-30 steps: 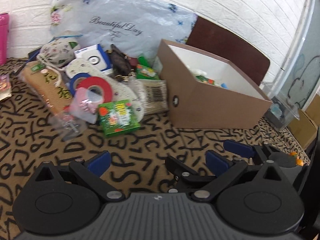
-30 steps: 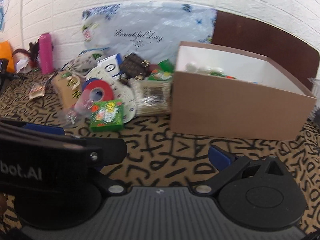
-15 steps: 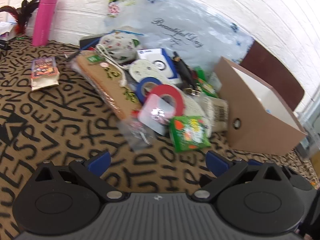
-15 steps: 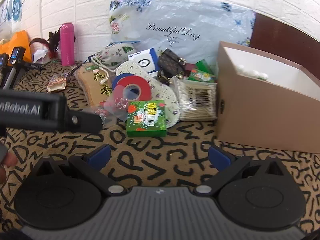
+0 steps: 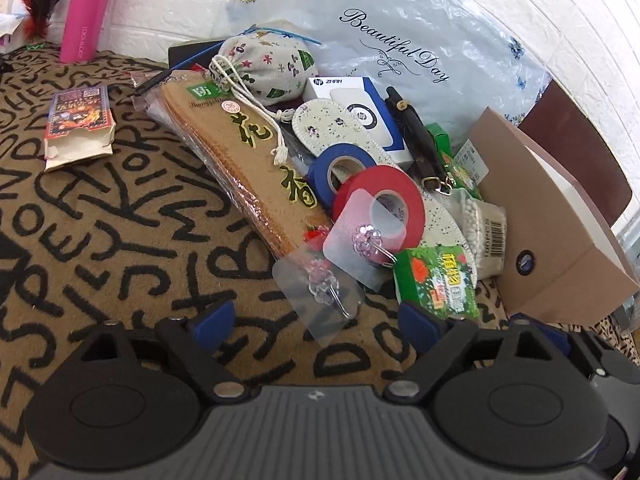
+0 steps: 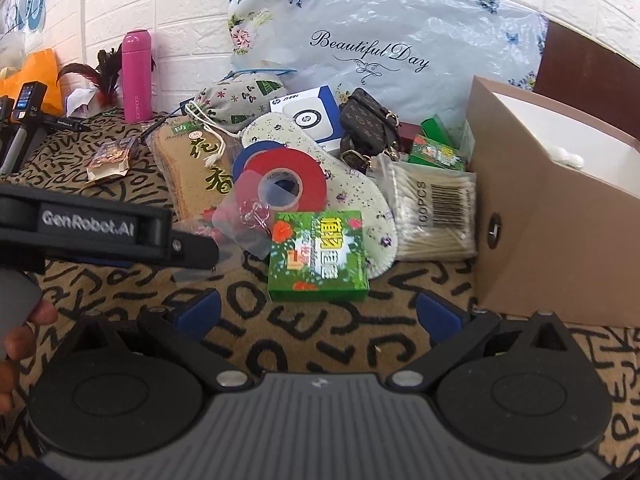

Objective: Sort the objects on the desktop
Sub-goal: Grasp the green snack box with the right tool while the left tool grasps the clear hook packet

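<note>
A heap of small objects lies on the lettered cloth: a green box (image 5: 438, 280) (image 6: 318, 254), red tape (image 5: 380, 200) (image 6: 286, 184), blue tape (image 5: 340, 168), two clear hook pads (image 5: 320, 286), brown insoles (image 5: 248, 152), a flowered pouch (image 5: 264, 64), a white HP box (image 6: 306, 116) and cotton swabs (image 6: 434, 216). A brown box (image 6: 556, 216) (image 5: 552, 240) stands at the right. My left gripper (image 5: 316, 322) is open, just short of the clear hooks. My right gripper (image 6: 318, 312) is open, just short of the green box. The left gripper's body (image 6: 100, 228) shows at the left of the right wrist view.
A pink bottle (image 6: 136, 76) stands by the white brick wall at the back left. A small card packet (image 5: 78, 124) lies apart on the cloth at the left. A large flowered plastic bag (image 6: 380, 52) leans on the wall behind the heap.
Both grippers have swung left and moved closer to the heap. The left wrist view has turned from the brown box to the hooks and tapes. Both stay open.
</note>
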`<state>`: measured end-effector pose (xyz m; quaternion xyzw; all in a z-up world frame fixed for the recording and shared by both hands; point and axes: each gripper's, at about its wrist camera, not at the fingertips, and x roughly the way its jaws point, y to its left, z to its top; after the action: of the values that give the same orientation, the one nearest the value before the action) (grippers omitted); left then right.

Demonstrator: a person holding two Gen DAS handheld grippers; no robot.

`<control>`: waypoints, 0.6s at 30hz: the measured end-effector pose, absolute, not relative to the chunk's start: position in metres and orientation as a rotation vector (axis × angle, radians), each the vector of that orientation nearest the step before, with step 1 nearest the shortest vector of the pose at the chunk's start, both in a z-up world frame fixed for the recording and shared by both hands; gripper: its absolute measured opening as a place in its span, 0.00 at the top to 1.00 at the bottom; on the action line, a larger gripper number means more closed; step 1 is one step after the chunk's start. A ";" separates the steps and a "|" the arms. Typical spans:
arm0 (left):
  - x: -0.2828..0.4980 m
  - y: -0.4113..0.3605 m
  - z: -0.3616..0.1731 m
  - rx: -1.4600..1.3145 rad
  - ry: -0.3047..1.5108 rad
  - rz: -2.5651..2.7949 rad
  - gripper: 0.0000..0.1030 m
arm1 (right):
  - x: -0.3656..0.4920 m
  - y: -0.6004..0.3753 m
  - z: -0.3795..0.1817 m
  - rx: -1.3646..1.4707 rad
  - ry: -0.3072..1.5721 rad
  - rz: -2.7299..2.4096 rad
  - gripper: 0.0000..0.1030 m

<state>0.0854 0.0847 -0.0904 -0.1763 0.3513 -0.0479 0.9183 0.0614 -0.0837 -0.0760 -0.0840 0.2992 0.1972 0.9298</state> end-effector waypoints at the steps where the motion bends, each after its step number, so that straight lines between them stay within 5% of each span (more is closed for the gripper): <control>1: 0.087 0.085 -0.090 -0.358 0.718 -0.101 0.15 | 0.064 -0.083 -0.077 -0.171 0.613 0.404 0.02; 4: 0.091 0.085 -0.091 -0.358 0.715 -0.104 0.23 | 0.070 -0.080 -0.079 -0.174 0.614 0.401 0.02; 10: 0.096 0.086 -0.091 -0.390 0.732 -0.107 0.64 | 0.084 -0.076 -0.084 -0.167 0.615 0.400 0.02; 18: 0.093 0.080 -0.083 -0.439 0.733 -0.145 0.77 | 0.092 -0.075 -0.089 -0.154 0.630 0.407 0.20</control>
<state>0.0931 0.0801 -0.0828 -0.2127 0.3553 -0.0703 0.9075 0.0923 -0.0750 -0.0893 -0.0752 0.3076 0.1984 0.9276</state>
